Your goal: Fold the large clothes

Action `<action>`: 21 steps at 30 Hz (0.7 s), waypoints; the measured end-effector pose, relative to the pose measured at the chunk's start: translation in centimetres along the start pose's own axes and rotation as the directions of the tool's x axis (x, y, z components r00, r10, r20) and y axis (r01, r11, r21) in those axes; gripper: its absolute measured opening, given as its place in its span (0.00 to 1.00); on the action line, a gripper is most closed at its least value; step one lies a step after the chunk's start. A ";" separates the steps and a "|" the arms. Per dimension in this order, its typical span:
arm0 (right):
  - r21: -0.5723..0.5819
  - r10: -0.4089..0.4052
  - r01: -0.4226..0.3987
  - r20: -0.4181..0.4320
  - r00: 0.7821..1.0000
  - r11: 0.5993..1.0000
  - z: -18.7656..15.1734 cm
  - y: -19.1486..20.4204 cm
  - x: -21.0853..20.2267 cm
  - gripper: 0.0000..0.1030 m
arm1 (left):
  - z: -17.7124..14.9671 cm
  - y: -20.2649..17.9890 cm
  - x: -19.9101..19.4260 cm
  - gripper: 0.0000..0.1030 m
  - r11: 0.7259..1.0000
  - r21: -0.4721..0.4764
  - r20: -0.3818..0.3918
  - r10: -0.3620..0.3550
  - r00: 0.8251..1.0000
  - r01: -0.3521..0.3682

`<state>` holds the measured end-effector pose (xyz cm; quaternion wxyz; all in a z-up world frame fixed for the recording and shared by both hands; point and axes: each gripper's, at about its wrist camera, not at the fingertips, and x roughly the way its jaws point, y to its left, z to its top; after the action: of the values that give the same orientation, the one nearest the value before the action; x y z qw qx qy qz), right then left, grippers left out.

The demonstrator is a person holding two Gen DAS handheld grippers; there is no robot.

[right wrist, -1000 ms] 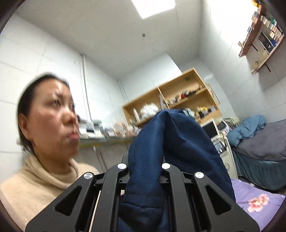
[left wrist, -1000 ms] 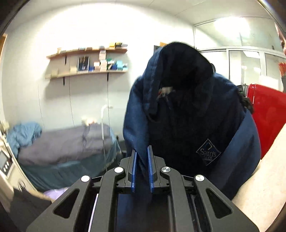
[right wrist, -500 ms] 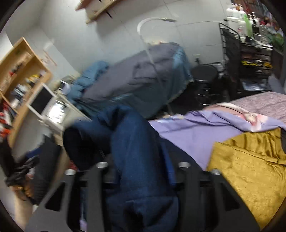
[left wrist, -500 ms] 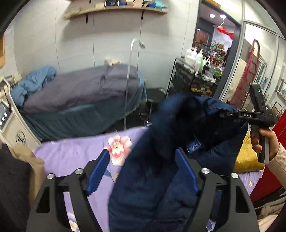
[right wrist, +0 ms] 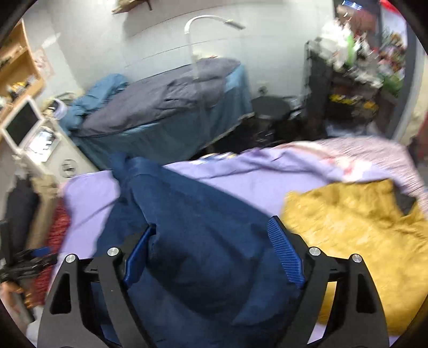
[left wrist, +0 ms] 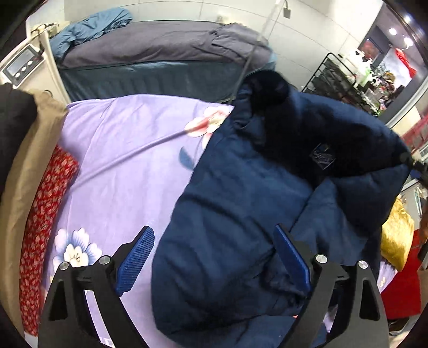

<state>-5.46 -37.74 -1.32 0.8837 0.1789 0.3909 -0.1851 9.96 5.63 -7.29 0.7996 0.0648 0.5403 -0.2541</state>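
While spread across the lilac flowered sheet (left wrist: 115, 160), lies rumpled and puffy: navy jacket (left wrist: 240, 203), collar end toward the grey-covered bed (left wrist: 160, 45) at the back, small stitched logo (left wrist: 322, 158) showing on the chest. Left gripper (left wrist: 214, 257) over the jacket's near hem, jaws opening, blue pads (left wrist: 136, 259) standing wide apart. Between those pads, a bulge of navy fabric, touching neither pad clearly; left pad over bare sheet just beside the jacket's edge, right pad against the fold at the jacket's other side. Right gripper (right wrist: 214, 254) likewise over the jacket (right wrist: 203, 241), jaws opening, ribbed blue pads (right wrist: 285, 254) spread wide with jacket cloth heaped between them, no pressing grip to be seen. Somewhat blurred in the right wrist view. Just beside the jacket, on its right, a crumpled mustard-gold cloth (right wrist: 355, 233), touching or nearly touching the navy fabric. Beyond the jacket's far left edge, a red patterned cloth (left wrist: 42, 230) and a tan garment (left wrist: 29, 150) along the sheet's border. Behind the jacket's collar, past the sheet, the grey-covered bed with a blue bundle (left wrist: 93, 24) at its head. Further from the jacket, at right, a black wire rack (left wrist: 345, 85) of bottles.
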 end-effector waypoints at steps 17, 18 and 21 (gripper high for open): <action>0.021 0.153 -0.153 0.009 0.988 0.988 0.2 1.9 -5.3 0.83 | -4.7 2.0 -0.4 0.87 0.994 -0.067 -0.066 0.076 0.995 -0.081; -0.004 0.160 -0.160 -0.029 0.987 0.987 -1.3 2.8 -4.8 0.83 | -4.9 2.2 -0.3 0.87 0.994 -0.073 -0.072 0.078 0.994 -0.083; -0.040 0.200 -0.207 -0.134 0.970 0.977 -4.7 5.2 -3.4 0.83 | -6.5 2.9 -0.1 0.87 0.989 -0.100 -0.096 0.095 0.991 -0.105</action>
<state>-8.10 -30.46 -0.84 0.8753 0.2059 0.4318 -0.0707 5.92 10.60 -10.29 0.7881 0.0613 0.5850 -0.1818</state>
